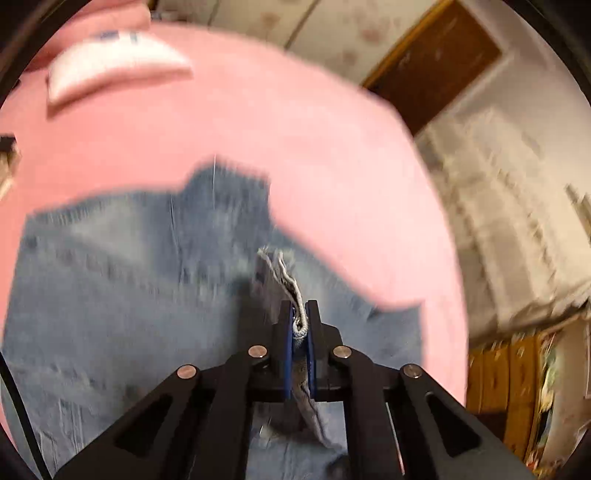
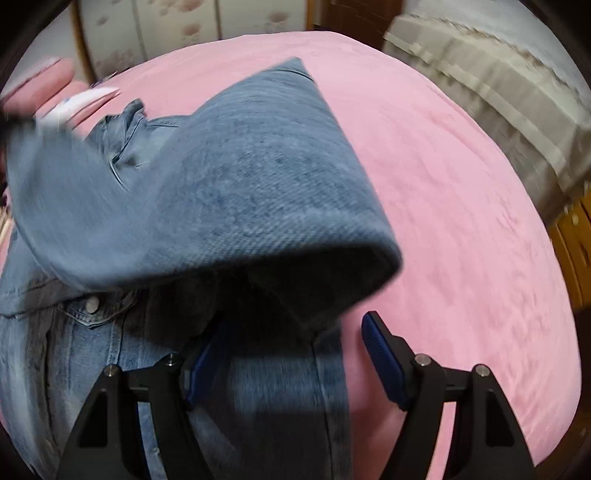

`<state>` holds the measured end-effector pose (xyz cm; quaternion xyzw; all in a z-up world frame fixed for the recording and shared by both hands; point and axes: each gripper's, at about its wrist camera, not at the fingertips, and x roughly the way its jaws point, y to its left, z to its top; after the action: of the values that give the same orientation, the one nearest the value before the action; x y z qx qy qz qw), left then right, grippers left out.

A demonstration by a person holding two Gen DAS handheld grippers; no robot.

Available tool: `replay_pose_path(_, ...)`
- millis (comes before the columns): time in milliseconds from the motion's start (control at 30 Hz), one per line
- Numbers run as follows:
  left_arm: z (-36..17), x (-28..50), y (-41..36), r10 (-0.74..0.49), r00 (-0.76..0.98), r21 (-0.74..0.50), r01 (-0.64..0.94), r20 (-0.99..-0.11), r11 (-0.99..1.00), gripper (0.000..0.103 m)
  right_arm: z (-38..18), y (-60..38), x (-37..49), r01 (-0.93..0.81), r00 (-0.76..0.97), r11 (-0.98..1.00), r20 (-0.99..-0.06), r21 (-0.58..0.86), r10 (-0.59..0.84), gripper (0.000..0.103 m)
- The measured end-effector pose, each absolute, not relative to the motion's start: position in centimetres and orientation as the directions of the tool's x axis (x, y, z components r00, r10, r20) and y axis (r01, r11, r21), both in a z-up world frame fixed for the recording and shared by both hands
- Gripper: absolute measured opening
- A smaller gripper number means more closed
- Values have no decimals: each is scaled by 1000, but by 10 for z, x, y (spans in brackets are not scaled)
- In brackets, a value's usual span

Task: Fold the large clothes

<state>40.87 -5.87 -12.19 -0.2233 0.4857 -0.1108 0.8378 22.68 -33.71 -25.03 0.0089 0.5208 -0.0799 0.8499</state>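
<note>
A blue denim garment [image 1: 110, 295] lies spread on a pink bed cover [image 1: 295, 129]. My left gripper [image 1: 299, 310] is shut on a frayed, pale hem edge [image 1: 284, 277] of it, which sticks up between the blue pads. In the right wrist view the denim [image 2: 92, 354] shows a buttoned pocket flap [image 2: 92, 306], and a raised fold of it [image 2: 240, 177] arches over the rest, running off to the upper left. My right gripper [image 2: 291, 328] stands open just under that fold. The fold's edge hangs over the left pad [image 2: 199, 365], while the right pad [image 2: 384, 354] is bare above the pink cover [image 2: 461, 221].
A white pillow-like item [image 1: 110, 62] lies at the bed's far end. Beyond the right bed edge are a beige quilted cover [image 2: 498, 92], a brown wooden door [image 1: 436, 62] and low wooden furniture [image 1: 509, 380]. Floral wall panels [image 2: 177, 33] stand behind the bed.
</note>
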Motion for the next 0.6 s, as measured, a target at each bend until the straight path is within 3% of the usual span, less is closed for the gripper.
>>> replay_pose_path(100,-88,414,-33,-335,607,-445,-35,-721,895,4,-252,-335,234,116,445,990,-887,-78,-122,73)
replay_pose_path(200,-85,412,-4,-229,622,-346,-73,-749,935,4,-252,-333,237,89,459,992,-880,-87,-119,73)
replay_pose_path(400,-180,393,46,24,387,-96,-289,-922,953,4,-255,-327,239,29,464,993,-878,-115,-116,73)
replay_pose_path(600,-253,361,82,17,253,-96,-427,-967,899,5,-252,-329,233,-12,465,989,-876,-148,-125,66)
